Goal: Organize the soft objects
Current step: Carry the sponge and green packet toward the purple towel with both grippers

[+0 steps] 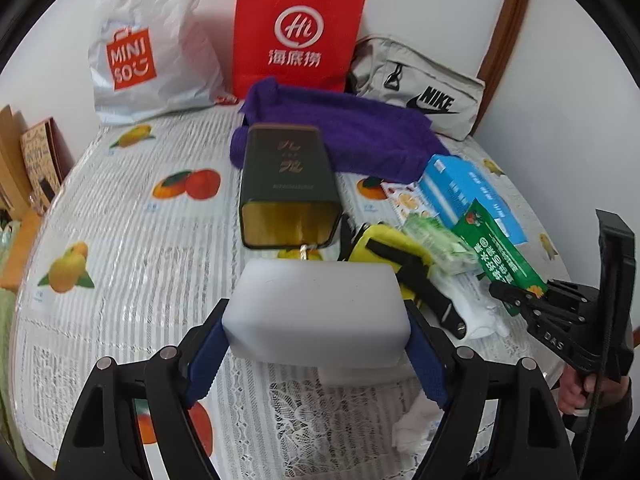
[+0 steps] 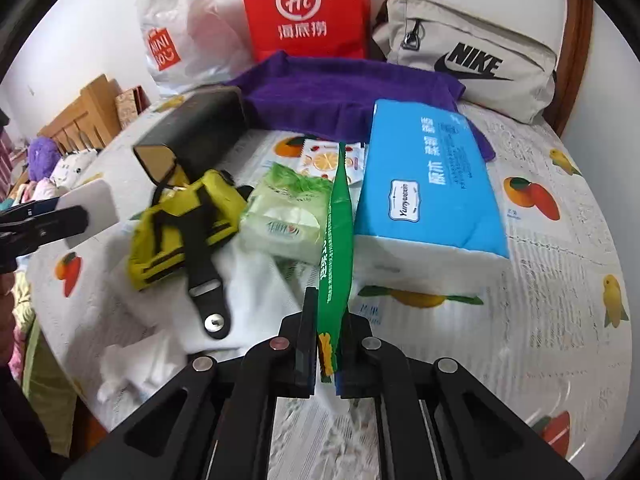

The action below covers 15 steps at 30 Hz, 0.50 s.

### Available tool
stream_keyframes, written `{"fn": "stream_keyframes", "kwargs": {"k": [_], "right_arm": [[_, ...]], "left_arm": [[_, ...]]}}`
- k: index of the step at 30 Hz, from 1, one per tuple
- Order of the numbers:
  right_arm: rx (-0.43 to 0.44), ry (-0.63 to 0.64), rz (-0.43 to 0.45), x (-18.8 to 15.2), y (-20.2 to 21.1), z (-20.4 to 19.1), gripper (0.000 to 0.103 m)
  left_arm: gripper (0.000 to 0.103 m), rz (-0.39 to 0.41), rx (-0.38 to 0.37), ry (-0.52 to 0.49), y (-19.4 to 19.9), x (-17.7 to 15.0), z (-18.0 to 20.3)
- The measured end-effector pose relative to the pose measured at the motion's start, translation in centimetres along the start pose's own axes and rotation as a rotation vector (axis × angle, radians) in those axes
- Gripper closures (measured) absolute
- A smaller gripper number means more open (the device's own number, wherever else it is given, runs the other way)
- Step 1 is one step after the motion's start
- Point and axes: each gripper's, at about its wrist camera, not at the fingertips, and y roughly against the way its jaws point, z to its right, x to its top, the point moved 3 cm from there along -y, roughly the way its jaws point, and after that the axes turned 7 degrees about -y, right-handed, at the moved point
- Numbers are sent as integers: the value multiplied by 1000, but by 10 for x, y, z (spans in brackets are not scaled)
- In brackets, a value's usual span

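Observation:
My left gripper (image 1: 316,340) is shut on a white foam block (image 1: 316,312), held above the table; the block also shows at the left of the right wrist view (image 2: 90,210). My right gripper (image 2: 326,344) is shut on a flat green packet (image 2: 336,240), held edge-on; the packet shows in the left wrist view (image 1: 500,256) too. On the table lie a purple towel (image 2: 340,92), a blue tissue pack (image 2: 428,184), a pale green tissue pack (image 2: 284,216), a yellow pouch with a black strap (image 2: 184,224) and a white cloth (image 2: 256,304).
A dark green open box (image 1: 286,188) lies on its side mid-table. A red paper bag (image 1: 298,32), a Miniso plastic bag (image 1: 148,44) and a grey Nike bag (image 1: 420,84) stand at the back by the wall. The table (image 1: 120,240) has a fruit-print cover.

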Motion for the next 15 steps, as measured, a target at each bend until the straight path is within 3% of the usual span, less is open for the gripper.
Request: {"fn": "stream_keyframes", "kwargs": {"k": [15], "right_arm": [[12, 9, 91, 2, 61, -11, 97]], "left_arm": [[23, 95, 50, -28, 52, 11, 3]]}}
